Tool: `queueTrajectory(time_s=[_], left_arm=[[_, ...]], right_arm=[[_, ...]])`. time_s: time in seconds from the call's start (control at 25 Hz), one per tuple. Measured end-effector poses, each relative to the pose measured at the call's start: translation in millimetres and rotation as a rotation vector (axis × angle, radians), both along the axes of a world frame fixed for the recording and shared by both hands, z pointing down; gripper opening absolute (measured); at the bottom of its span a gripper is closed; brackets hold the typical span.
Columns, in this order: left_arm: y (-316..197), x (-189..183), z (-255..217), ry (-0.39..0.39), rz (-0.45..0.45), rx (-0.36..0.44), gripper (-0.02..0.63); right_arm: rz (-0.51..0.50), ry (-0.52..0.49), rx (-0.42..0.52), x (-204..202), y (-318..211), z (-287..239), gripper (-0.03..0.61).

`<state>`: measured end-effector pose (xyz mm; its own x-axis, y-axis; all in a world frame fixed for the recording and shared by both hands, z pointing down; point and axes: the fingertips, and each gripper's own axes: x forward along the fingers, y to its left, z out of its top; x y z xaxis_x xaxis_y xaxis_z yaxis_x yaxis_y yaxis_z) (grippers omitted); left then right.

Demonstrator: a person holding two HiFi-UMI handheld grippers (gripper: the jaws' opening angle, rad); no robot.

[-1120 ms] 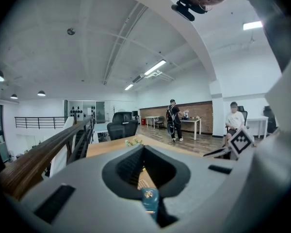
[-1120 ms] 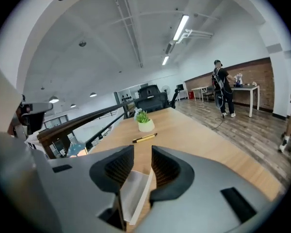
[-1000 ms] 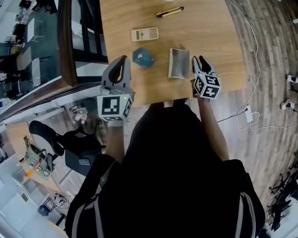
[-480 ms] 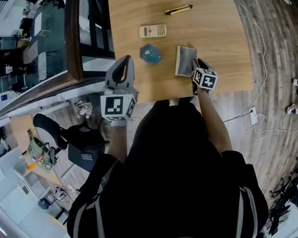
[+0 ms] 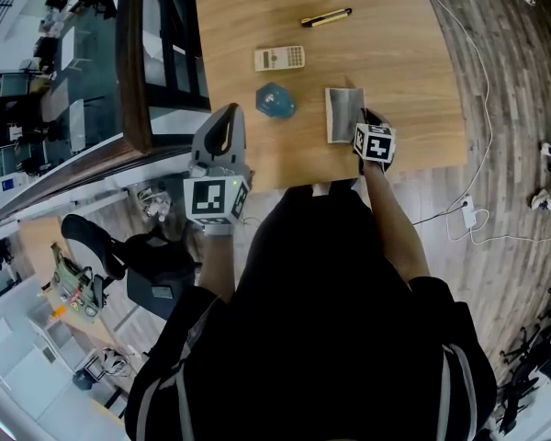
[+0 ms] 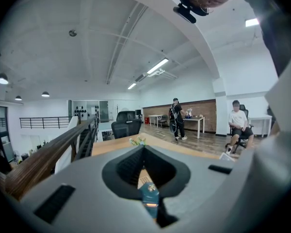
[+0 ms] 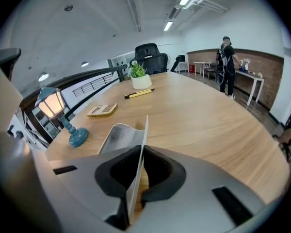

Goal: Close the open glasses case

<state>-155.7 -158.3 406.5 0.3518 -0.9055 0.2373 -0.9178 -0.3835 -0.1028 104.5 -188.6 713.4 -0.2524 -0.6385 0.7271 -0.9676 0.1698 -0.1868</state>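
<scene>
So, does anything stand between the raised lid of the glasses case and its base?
Nothing visible does. The base looks empty, and the right hand-held gripper is closing its jaws on the lid. The lamp stands apart.

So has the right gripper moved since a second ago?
Yes. The right gripper has dropped and closed in on the glasses case, from beside it to its right edge; its tongs are closing with the upright lid between them.

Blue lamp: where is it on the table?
In the head view the small blue table lamp stands left of the open grey glasses case, between the cream calculator and the wooden table's near edge.
</scene>
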Motion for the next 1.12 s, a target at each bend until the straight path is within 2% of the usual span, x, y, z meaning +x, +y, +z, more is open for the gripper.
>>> queueTrajectory(time_s=[0.08, 0.16, 0.44, 0.56, 0.68, 0.88, 0.96, 1.12], left_arm=[[-1, -1, 1, 0.0, 0.0, 0.002, -0.002], [-1, -2, 1, 0.0, -0.004, 0.004, -0.002], [-4, -8, -4, -0.003, -0.013, 0.014, -0.002], [-4, -6, -6, 0.001, -0.008, 0.027, -0.002], [-4, -3, -6, 0.008, 0.005, 0.037, -0.002], [-7, 1, -5, 0.012, 0.018, 0.034, -0.002], [-7, 2, -4, 0.017, 0.023, 0.03, -0.002], [-8, 7, -2, 0.029, 0.039, 0.032, -0.002]], right_arm=[[-0.057, 0.142, 0.008, 3, -3, -3, 0.025], [-0.141, 0.331, 0.026, 6, -7, -6, 0.018], [-0.497, 0.907, 0.118, -5, -14, -13, 0.02], [-0.623, 1.094, 0.176, -10, -11, -16, 0.021], [-0.676, 1.126, 0.193, -13, -6, -12, 0.025], [-0.718, 1.065, 0.168, -21, 3, -9, 0.057], [-0.749, 1.024, 0.162, -28, 10, -4, 0.103], [-0.735, 0.884, 0.144, -35, 15, 0, 0.11]])
